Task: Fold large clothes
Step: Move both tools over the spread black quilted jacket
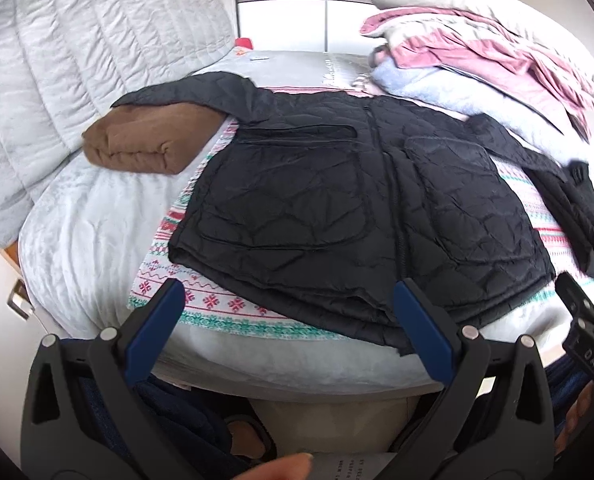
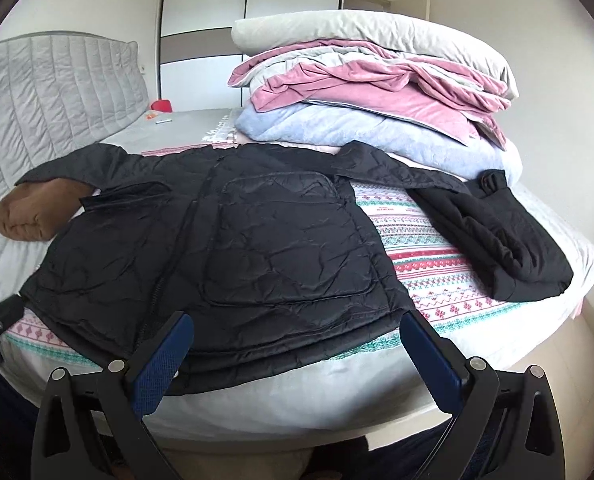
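Black quilted jacket (image 2: 233, 240) spread flat at bed's (image 2: 297, 396) near edge; left gripper (image 1: 289, 320), right gripper (image 2: 297, 356) both spread wide, empty.

White letters "DAS" stood on a black plate of the other gripper (image 1: 587, 356), at four o'clock in the left wrist view. Print on a paper sheet (image 1: 361, 466) at six o'clock was too small to read.

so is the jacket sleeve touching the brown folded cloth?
Touching. In the left wrist view the black jacket's sleeve lies draped over the brown folded cloth, covering its far edge.
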Motion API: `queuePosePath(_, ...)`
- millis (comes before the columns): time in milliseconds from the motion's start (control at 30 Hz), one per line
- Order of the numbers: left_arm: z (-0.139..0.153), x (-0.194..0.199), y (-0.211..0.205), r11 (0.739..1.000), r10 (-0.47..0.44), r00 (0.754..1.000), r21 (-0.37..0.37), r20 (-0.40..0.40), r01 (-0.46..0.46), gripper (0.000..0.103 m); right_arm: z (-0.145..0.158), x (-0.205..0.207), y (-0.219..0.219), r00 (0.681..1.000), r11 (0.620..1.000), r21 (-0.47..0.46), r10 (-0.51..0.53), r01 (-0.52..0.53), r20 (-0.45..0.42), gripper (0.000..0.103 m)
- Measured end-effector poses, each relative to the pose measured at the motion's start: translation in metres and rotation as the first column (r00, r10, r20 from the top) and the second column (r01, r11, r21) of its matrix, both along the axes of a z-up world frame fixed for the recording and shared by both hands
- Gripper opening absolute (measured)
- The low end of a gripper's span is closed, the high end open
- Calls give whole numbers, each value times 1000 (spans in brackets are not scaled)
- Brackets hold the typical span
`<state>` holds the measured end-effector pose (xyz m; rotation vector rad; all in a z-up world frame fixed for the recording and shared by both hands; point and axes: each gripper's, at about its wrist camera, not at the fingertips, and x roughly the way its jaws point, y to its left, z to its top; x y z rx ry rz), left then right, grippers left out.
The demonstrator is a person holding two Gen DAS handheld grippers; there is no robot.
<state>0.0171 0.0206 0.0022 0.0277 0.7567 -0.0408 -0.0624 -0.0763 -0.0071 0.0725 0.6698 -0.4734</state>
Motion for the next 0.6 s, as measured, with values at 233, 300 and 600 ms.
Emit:
queuePosePath(233, 0, 12, 22, 998, 67, 998, -6, 1, -67, 103, -2, -4, -12, 999, 998, -44, -43, 43, -2, 103)
queuePosePath(300, -1, 13, 26, 997, 76, 997, -4, 2, -76, 103, -2, -4, -14, 999, 997, -59, -49, 48, -7, 103)
queuePosePath(600, -11, 28, 37, 997, 68, 998, -31, -18, -69, 103, -13, 3, -25, 998, 996, -67, -54, 52, -26, 103)
